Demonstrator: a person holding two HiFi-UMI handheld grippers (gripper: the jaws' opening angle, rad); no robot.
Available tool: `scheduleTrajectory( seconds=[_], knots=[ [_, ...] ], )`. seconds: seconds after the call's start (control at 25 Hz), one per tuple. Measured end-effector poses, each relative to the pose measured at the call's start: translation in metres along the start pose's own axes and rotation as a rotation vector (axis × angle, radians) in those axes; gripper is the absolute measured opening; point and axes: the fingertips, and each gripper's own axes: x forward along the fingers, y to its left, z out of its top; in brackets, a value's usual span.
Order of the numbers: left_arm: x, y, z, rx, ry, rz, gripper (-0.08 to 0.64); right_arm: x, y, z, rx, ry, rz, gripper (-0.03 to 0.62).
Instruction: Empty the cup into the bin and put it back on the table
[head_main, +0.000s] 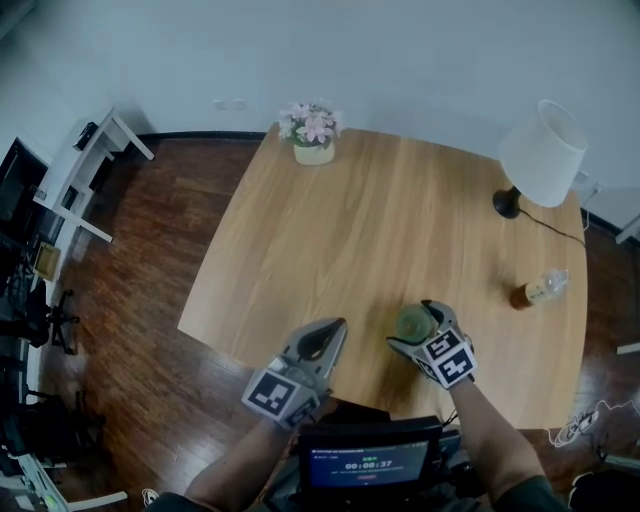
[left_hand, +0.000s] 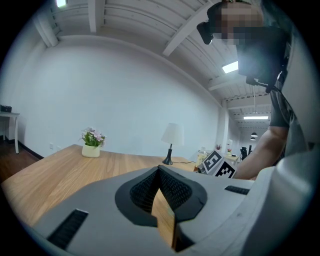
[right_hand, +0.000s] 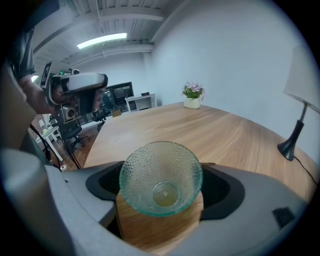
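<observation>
A clear dimpled glass cup (head_main: 412, 323) (right_hand: 161, 177) stands upright on the wooden table (head_main: 350, 230) near its front edge, with only a thin yellowish film at its bottom. My right gripper (head_main: 416, 327) (right_hand: 162, 196) has a jaw on either side of the cup, standing wide; the pads do not seem to press on the glass. To the left, over the table's front edge, my left gripper (head_main: 325, 336) (left_hand: 159, 172) points forward with its tips together and nothing held. No bin shows in any view.
A flower pot (head_main: 312, 130) sits at the table's far edge. A white lamp (head_main: 540, 155) and a lying bottle (head_main: 538, 290) are at the right. A white desk (head_main: 85, 175) stands at the left on the dark wood floor. A small screen (head_main: 365, 465) is below me.
</observation>
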Motion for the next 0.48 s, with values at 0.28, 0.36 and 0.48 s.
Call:
scheduleTrajectory(
  seconds=[0.28,0.36,0.48],
  knots=[
    [-0.012,-0.009,0.027,0.012,-0.060,0.005,-0.008,-0.030,0.012,0.022,0.037,-0.093,0.025,0.471],
    [-0.023,-0.012,0.044,-0.003,-0.085,0.023,-0.008,-0.050,0.014,0.033,0.040,-0.136,0.024,0.469],
    [-0.040,-0.018,0.060,0.000,-0.084,0.043,-0.008,-0.086,0.017,0.052,0.050,-0.212,-0.001,0.469]
  ],
)
